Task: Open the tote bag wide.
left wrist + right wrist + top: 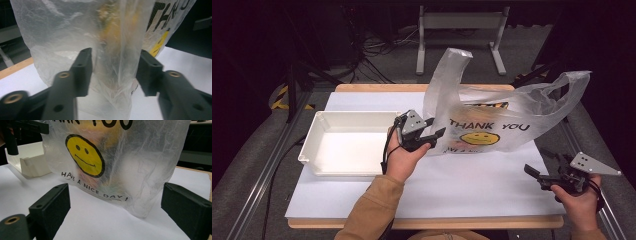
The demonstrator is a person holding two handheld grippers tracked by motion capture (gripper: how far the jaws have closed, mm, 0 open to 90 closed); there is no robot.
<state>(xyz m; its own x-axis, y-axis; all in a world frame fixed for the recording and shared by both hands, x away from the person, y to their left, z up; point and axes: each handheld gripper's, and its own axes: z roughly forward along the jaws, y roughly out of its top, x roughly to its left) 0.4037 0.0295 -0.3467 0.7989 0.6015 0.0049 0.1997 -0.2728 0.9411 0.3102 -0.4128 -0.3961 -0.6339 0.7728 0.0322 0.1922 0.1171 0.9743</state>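
Note:
A clear plastic bag [512, 107] printed with "THANK YOU" and a yellow smiley stands upright on the white table sheet [472, 185], its handles raised. Something yellowish shows faintly inside it. My left gripper [437, 127] is at the bag's left side. In the left gripper view its jaws [116, 72] stand apart on either side of a loose fold of the bag [75, 30], without pinching it. My right gripper [537, 161] rests near the table's front right corner, open and with nothing between its jaws. From the right gripper view [117, 205] it faces the bag [125, 157] from a short distance.
A white rectangular bin [319, 125] sits left of the bag, seen also as the bin [32, 162] in the right gripper view. The wooden table edge [427, 222] runs along the front. Cables and a metal stand [459, 22] lie on the floor behind the table.

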